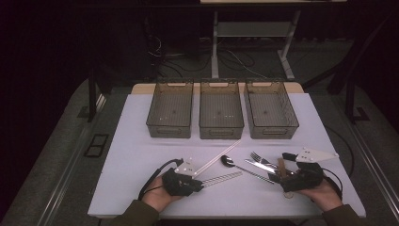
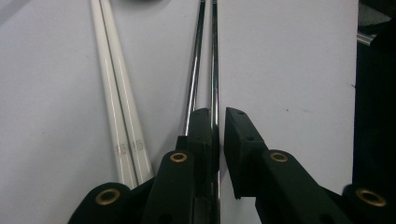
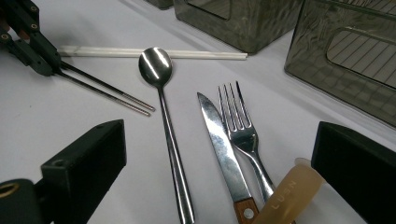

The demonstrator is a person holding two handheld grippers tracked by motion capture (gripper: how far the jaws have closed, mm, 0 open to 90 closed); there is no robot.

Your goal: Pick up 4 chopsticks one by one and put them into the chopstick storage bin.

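Note:
My left gripper (image 1: 200,181) (image 2: 219,116) lies low on the white mat, jaws nearly together. One rod of a pair of metal chopsticks (image 1: 221,178) (image 2: 208,56) runs between them against the left jaw, and a thin gap shows beside the other jaw. White chopsticks (image 1: 217,157) (image 2: 116,93) lie just to the left of it. My right gripper (image 1: 284,172) (image 3: 219,140) stands wide open over the handles of a spoon (image 3: 156,65), a knife (image 3: 219,135) and a fork (image 3: 238,126). An amber handle (image 3: 285,193) sits near its right jaw.
Three smoky plastic bins stand in a row at the back of the mat: left (image 1: 169,129), middle (image 1: 221,131), right (image 1: 271,131). The white mat (image 1: 141,155) has bare room at its left. Table edges drop to a dark floor.

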